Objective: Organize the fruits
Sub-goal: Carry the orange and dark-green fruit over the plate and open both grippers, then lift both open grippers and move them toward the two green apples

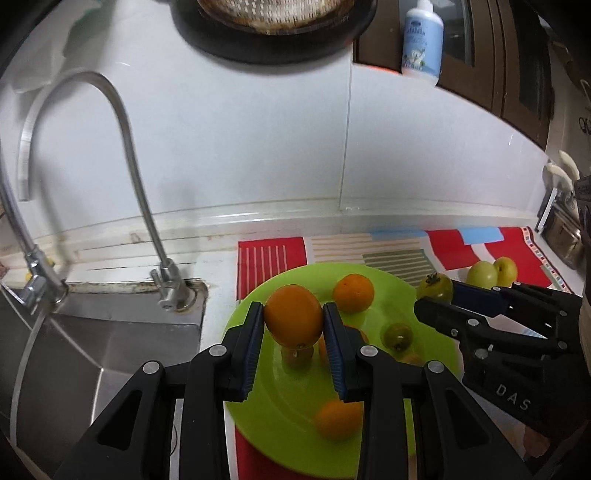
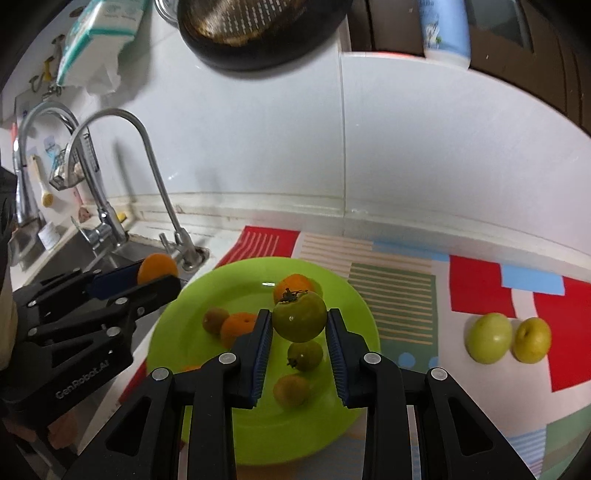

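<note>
White wall tiles are filling the background above a kitchen counter (image 2: 424,206), where a striped red mat (image 2: 480,288) is lying under a lime-green plate (image 2: 207,424).

At the centre of the left wrist view, the left gripper (image 1: 293,317) is squeezing an orange (image 1: 293,314) between its blue pads and holding it clear above the plate (image 1: 273,435). At the centre of the right wrist view, the right gripper (image 2: 300,325) is pinching a green persimmon (image 2: 300,320) (dark stem cap facing up) in the same way, also above the plate.

Beneath them, more fruit is sitting on the plate: another orange (image 1: 353,292) towards the far rim, one (image 1: 338,419) nearer the camera, and a small green persimmon (image 1: 398,335) right of centre.

Off the plate, two yellow-green apples (image 2: 508,338) are lying side by side on the mat at the right of the right wrist view.

Left of the plate, two curved taps (image 2: 110,155) are standing over a steel sink (image 1: 122,343). At the upper edge, a dark pan (image 1: 273,33) and a white bottle (image 1: 423,40) are showing.
</note>
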Demonstrator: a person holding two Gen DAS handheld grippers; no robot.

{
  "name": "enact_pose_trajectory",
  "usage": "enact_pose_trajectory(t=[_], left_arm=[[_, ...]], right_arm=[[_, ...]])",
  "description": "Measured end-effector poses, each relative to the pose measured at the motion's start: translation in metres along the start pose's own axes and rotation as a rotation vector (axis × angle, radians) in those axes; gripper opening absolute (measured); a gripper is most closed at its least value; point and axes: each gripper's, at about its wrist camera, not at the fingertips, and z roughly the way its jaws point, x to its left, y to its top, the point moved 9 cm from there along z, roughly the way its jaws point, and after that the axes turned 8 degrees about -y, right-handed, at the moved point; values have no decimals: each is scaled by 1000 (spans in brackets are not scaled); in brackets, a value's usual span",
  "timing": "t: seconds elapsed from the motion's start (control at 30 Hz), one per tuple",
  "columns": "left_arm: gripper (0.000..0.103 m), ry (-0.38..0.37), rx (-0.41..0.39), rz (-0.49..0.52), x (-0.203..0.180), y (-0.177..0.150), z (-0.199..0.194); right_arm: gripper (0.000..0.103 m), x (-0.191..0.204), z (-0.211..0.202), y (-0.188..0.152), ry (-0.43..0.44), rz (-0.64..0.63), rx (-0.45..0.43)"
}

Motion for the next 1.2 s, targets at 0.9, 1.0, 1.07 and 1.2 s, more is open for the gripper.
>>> enact_pose_trajectory(t=[0.9, 1.0, 1.07, 1.2], left_arm=[[47, 10, 29, 7, 1, 7, 28], [50, 23, 16, 4, 0, 9, 17], [52, 32, 4, -3, -1, 10, 8], [55, 55, -20, -3, -3, 11, -10]], right_arm=[[47, -11, 32, -4, -16, 55, 34], [47, -14, 26, -5, -31, 60, 28], [47, -16, 20, -4, -36, 68, 23], [53, -20, 5, -1, -50, 77, -2]])
